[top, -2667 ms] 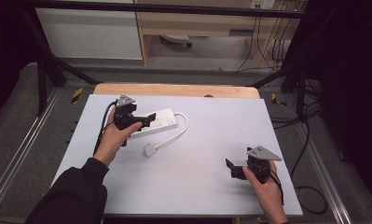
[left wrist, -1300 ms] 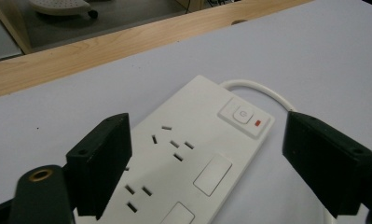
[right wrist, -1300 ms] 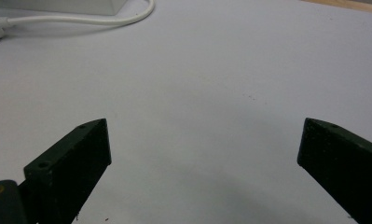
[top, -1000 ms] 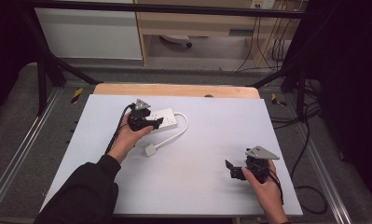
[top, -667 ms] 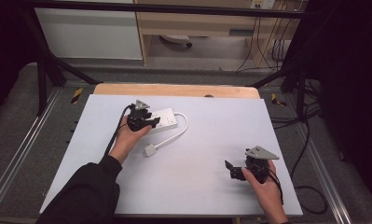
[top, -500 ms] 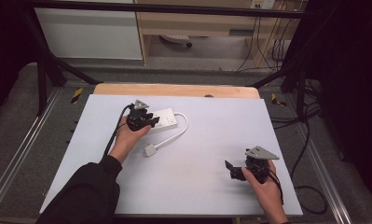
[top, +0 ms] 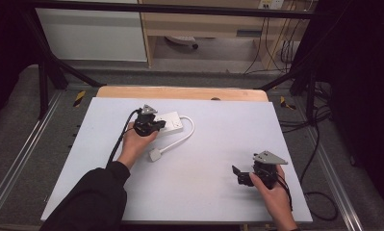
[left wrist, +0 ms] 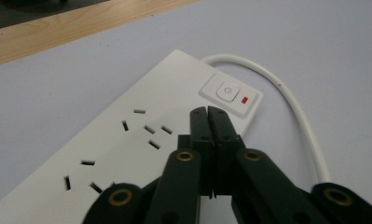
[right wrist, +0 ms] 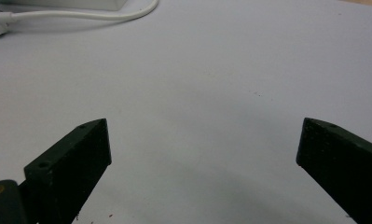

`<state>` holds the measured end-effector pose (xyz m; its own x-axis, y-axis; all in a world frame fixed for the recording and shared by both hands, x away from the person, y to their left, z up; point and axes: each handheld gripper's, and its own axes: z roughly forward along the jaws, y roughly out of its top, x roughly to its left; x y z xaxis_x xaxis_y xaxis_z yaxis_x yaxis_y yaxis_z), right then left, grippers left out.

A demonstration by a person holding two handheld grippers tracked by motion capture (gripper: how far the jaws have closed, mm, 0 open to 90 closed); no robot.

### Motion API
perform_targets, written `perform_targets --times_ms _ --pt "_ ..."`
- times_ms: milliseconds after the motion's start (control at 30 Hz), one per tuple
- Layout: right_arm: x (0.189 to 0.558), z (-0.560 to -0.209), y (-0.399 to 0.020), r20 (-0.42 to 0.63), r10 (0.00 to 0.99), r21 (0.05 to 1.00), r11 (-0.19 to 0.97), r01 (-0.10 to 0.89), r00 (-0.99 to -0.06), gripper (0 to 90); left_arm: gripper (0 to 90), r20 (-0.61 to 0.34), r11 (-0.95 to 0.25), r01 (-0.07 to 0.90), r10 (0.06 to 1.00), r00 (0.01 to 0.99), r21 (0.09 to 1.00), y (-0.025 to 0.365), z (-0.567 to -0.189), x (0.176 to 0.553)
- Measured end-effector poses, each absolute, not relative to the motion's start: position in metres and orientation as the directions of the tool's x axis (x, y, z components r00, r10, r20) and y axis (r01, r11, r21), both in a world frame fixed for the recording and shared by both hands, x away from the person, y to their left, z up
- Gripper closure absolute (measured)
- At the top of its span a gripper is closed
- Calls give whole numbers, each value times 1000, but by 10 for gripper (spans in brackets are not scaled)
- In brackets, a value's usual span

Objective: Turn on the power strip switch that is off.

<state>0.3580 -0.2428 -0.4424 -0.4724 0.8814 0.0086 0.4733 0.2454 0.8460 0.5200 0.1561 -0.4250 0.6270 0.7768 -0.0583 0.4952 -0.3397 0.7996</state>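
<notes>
Left gripper (left wrist: 207, 112): jaws just closed, pressed flat together with nothing between them, tips poised over the white power strip (left wrist: 127, 140) a little short of its power button (left wrist: 226, 91). The strip lies on the far left part of the white table (top: 218, 139), just before the wooden edge (top: 180, 92); its cable (top: 187, 137) loops toward the person and ends in a plug (top: 155, 154). Right gripper (right wrist: 202, 144): jaws spread wide over bare table, well apart from the strip.
</notes>
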Motion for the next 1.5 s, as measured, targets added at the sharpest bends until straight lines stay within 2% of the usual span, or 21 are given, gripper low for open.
perform_targets --times_ms 567,1500 --pt "358 -442 -242 13 876 848 246 469 -482 33 900 -21 -387 501 776 631 774 146 -430 524" --pt "358 -443 -241 15 872 843 252 475 -488 32 900 -48 -361 515 782 622 778 149 -431 526"
